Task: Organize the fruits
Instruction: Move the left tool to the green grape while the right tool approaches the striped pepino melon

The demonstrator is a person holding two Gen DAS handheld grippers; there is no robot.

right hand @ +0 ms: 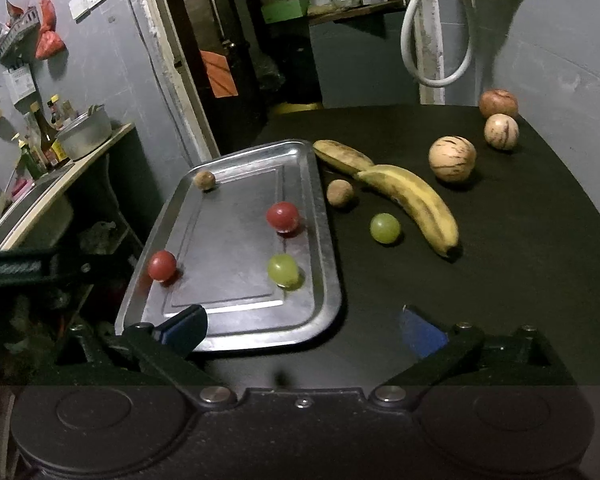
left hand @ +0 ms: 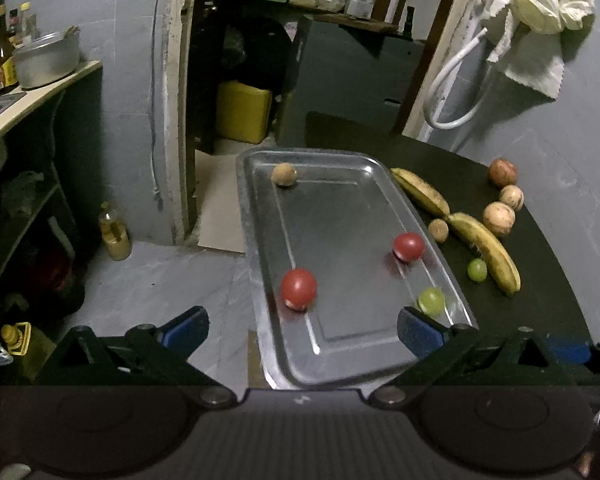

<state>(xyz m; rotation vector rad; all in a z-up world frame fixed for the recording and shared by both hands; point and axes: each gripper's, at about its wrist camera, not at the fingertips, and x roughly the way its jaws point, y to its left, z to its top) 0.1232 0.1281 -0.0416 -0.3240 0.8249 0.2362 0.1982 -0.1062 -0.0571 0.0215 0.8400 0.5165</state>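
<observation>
Mid-sort: both our grippers, left gripper (left hand: 302, 330) and right gripper (right hand: 302, 326), gape empty; next, green grape (right hand: 385, 228) ahead of right fingers, into tray (right hand: 328, 280).

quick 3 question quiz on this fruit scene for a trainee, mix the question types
1. True or false: both bananas lie inside the tray.
2. How many red fruits are in the tray?
3. Multiple choice: the green fruit outside the tray lies nearest to: A) the pot B) the nearer banana C) the hose.

Key
1. False; they lie on the dark table.
2. Two.
3. B.

Both the left gripper and the right gripper are open and empty.
</observation>
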